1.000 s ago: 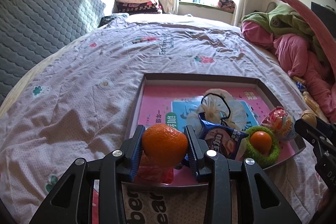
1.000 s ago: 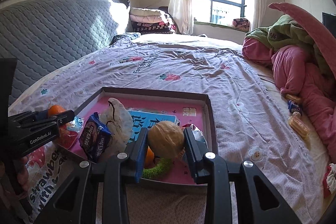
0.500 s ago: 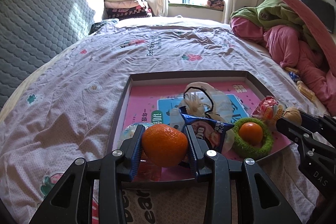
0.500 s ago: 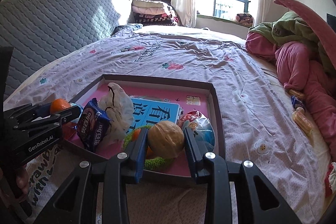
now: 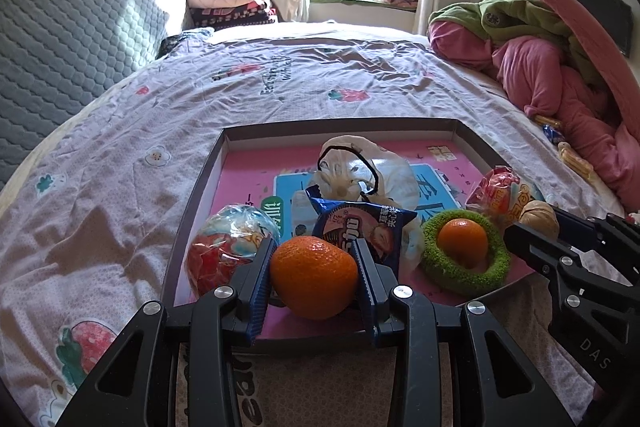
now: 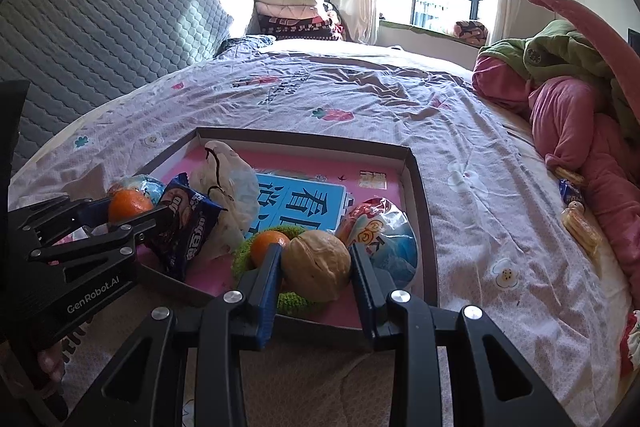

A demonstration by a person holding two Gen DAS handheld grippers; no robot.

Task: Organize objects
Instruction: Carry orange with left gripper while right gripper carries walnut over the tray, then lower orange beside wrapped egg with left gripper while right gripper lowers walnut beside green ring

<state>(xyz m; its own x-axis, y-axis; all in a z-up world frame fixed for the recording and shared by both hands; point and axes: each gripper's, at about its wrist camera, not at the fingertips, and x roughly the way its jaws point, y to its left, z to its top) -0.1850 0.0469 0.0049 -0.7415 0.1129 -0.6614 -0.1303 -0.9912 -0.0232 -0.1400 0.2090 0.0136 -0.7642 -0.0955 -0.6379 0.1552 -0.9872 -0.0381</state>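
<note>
Left gripper [image 5: 316, 267] is pinching a mandarin [image 5: 314, 277] and right gripper [image 6: 316, 267] a walnut [image 6: 316, 265] over the tray's [image 5: 200, 195] crowded near edge; released here, both are risking rolling off onto the bedspread [image 5: 120, 187].

tray [image 5: 208, 167]: dark rim, pink floor, blue panel | tangerine [image 5: 314, 277]: orange | ring [image 5: 464, 279]: fuzzy green | walnut [image 6: 316, 265]: tan | packet [image 5: 360, 227]: blue | sheet [image 5: 120, 167]: lilac, strawberry print
</note>
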